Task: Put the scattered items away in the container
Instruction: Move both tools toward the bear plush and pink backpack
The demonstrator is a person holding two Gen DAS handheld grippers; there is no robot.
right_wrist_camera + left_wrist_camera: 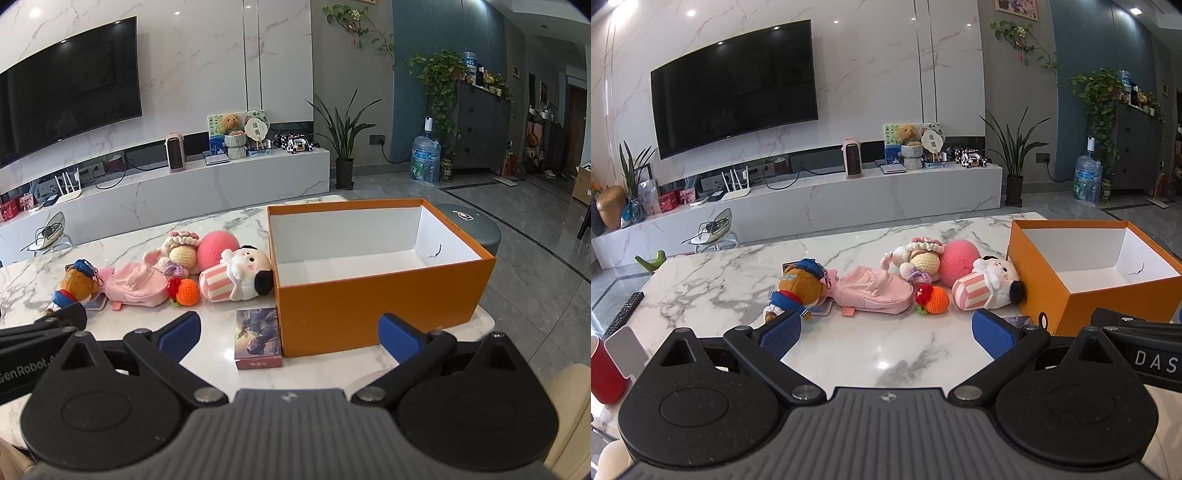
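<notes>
Nothing is yet held: the left gripper (886, 328) and the right gripper (290, 332) are both spread wide and empty above the marble table (713, 280). No item is seen inside the orange box (369, 299), so the task is judged to be at its first pick. Plush toys are strewn left of the box, the striped plush (236, 277) touching its wall, a card box (258, 343) beside it. A descent and closure on one toy is called for next.

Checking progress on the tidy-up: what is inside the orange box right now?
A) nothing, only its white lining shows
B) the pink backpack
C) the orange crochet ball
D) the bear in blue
A: the orange box shows only bare white floor and walls, while the toys lie on the table to its left.
</notes>
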